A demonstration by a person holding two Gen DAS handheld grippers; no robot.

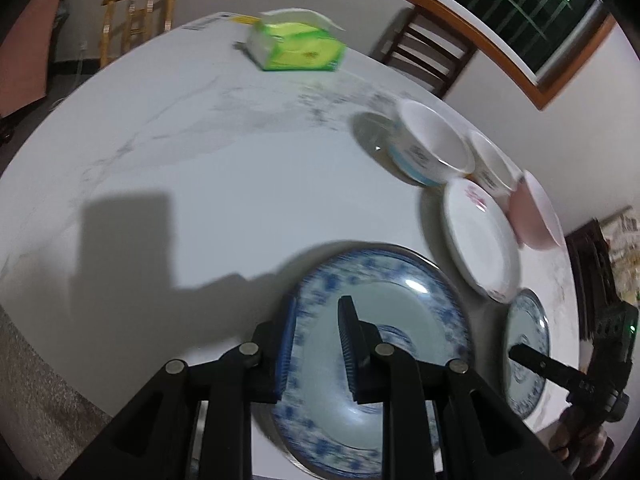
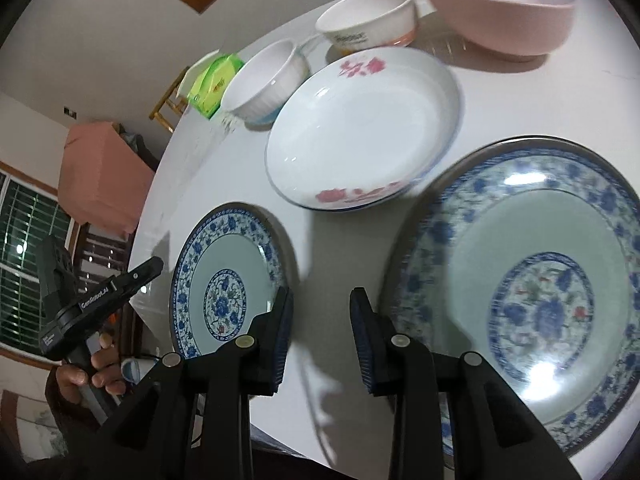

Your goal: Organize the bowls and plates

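Observation:
My left gripper (image 1: 318, 308) is shut on the near rim of a blue-patterned plate (image 1: 400, 320), one pad under the rim and one on top. In the right wrist view this is the smaller blue plate (image 2: 224, 284), with the left gripper (image 2: 136, 276) at its left edge. My right gripper (image 2: 322, 296) is open over bare table, nothing between its pads. A larger blue-patterned plate (image 2: 540, 308) lies just right of it, also seen as the blue plate (image 1: 524, 352) under the right gripper (image 1: 532, 360). Behind are a white flowered plate (image 2: 364, 128), two white bowls (image 2: 268, 84) (image 2: 368, 20) and a pink bowl (image 2: 500, 4).
A round white marble table (image 1: 200, 160) holds everything. A green tissue pack (image 1: 296, 46) sits at its far side. Two wooden chairs (image 1: 140, 16) (image 1: 428, 56) stand behind the table. A hand (image 2: 96, 368) grips the left gripper's handle.

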